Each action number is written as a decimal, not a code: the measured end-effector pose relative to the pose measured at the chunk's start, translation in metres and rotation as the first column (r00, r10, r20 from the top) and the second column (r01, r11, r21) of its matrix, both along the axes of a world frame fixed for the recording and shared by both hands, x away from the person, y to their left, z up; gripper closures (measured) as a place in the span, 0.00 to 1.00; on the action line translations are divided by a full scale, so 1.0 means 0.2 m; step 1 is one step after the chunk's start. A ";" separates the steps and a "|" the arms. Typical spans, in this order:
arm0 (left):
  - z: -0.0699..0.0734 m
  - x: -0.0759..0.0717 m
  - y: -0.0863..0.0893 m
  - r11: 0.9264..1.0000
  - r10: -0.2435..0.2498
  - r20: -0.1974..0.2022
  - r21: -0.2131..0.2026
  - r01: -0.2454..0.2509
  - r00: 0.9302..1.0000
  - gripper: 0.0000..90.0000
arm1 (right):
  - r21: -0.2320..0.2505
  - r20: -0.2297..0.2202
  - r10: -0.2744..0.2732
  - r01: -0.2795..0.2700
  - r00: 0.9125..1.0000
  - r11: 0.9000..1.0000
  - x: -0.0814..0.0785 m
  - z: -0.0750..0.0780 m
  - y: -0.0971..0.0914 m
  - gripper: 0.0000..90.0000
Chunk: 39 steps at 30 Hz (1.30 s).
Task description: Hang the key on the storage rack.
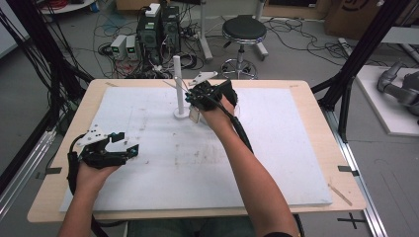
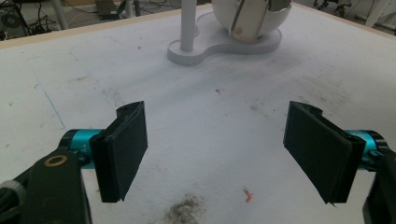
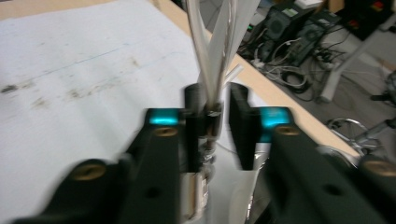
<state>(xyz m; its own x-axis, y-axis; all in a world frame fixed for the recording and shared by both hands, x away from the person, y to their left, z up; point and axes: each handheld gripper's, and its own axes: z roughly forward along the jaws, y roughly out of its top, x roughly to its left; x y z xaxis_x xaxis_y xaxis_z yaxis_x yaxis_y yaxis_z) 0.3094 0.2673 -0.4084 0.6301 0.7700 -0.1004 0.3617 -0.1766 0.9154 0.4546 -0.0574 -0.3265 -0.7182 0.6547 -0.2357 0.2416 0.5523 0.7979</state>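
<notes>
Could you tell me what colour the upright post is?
White; the post shows best in the high view.

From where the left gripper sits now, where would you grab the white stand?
Probably the upright post of the white stand, from the near, open side. It is slim and vertical, so the open left gripper could close across it; the flat base gives no edge.

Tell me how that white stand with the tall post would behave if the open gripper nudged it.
The white stand has a flat, wide base lying flush on the white mat, so a low push would probably slide it rather than tip it. A push high on its thin post seems likelier to tilt it. It looks like light, rigid plastic, so it may shift easily.
</notes>
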 end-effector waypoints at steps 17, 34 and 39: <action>0.00 0.01 -0.01 1.000 -0.005 0.006 0.008 0.005 1.000 0.24 | 0.037 0.037 -0.045 0.043 0.998 0.998 -0.10 0.06 -0.18 0.52; 0.01 0.05 -0.05 1.000 -0.017 0.012 0.010 0.017 1.000 0.24 | 0.117 -0.013 -0.123 0.124 0.992 0.985 -0.28 -0.04 -0.63 0.44; 0.01 0.07 -0.07 1.000 -0.022 0.016 0.014 0.021 1.000 0.24 | 0.130 -0.012 -0.148 0.148 0.989 0.980 -0.32 -0.05 -0.76 0.41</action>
